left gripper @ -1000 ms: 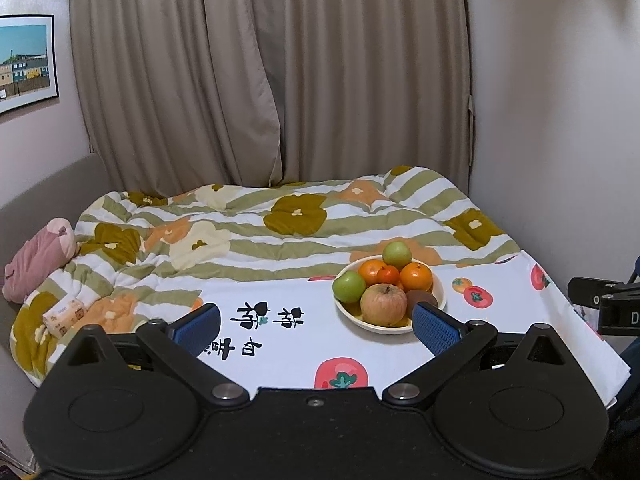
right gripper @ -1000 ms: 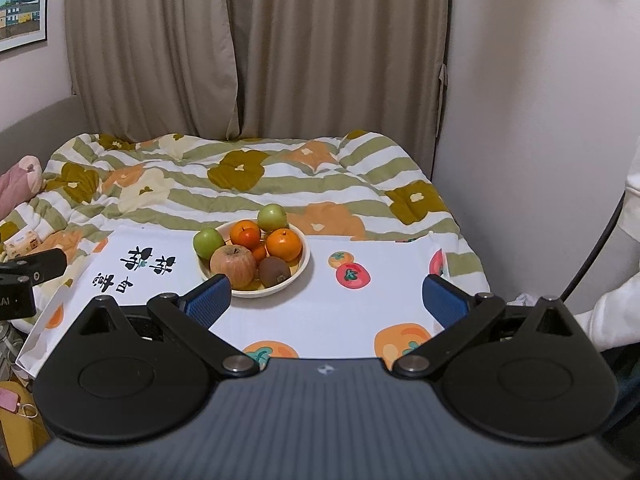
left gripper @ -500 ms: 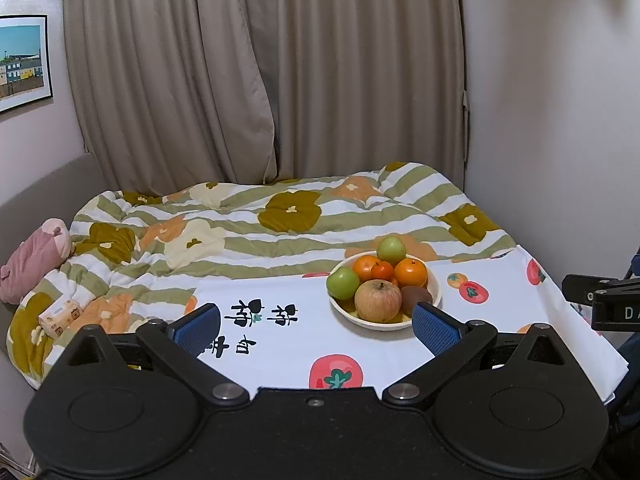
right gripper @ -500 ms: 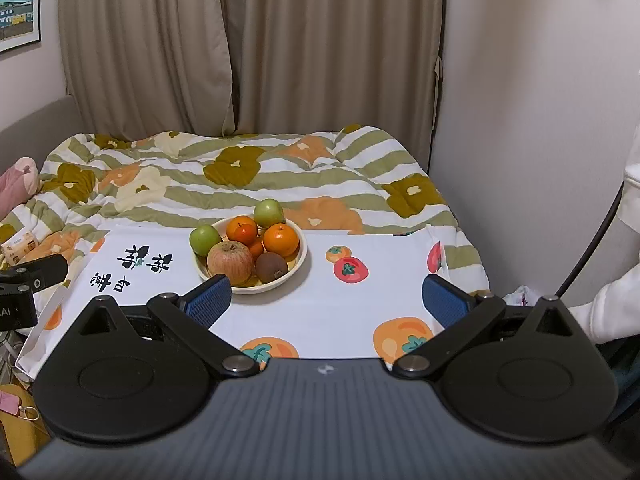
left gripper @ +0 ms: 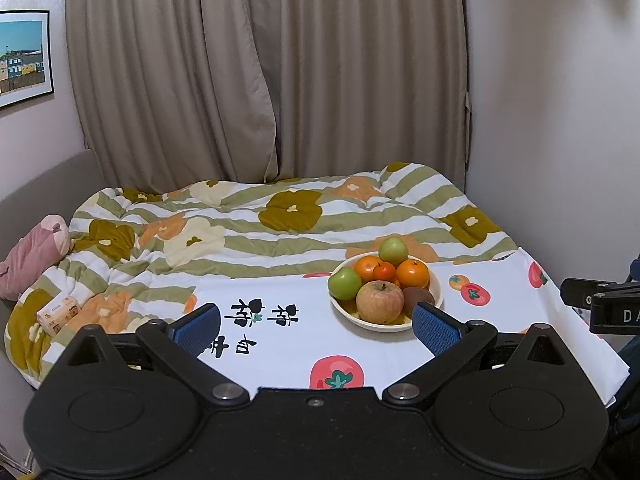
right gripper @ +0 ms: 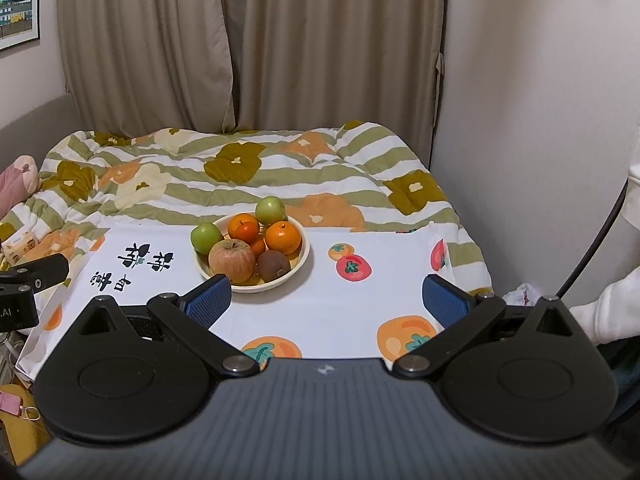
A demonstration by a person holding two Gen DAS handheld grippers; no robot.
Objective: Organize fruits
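Seven fruits sit heaped in one cream bowl [right gripper: 301, 261] on a white printed cloth [right gripper: 328, 304] spread over what looks like a low desk at the foot of a bed. From my right wrist view I see a reddish apple [right gripper: 231, 261] at the front, a brown kiwi [right gripper: 273, 265] beside it, two green apples [right gripper: 206, 237] at the left and back rim, two oranges [right gripper: 283, 237] and a small tangerine [right gripper: 257, 246] half hidden in the middle.

Both tools hang released and empty above the near edge of the cloth. My left tool [left gripper: 318, 330] has its jaws spread wide, its right finger just in front of the bowl. My right tool [right gripper: 327, 301] is equally wide, its left finger just before the apple.

With every fruit in the bowl and none on the cloth, this fits either a finished gathering or a pile waiting to be sorted out; I cannot tell which.

If I do reach in, I judge the pile unstable. The rim-perched green apples could roll off, so I would approach from above and close gently around a fruit's widest part.
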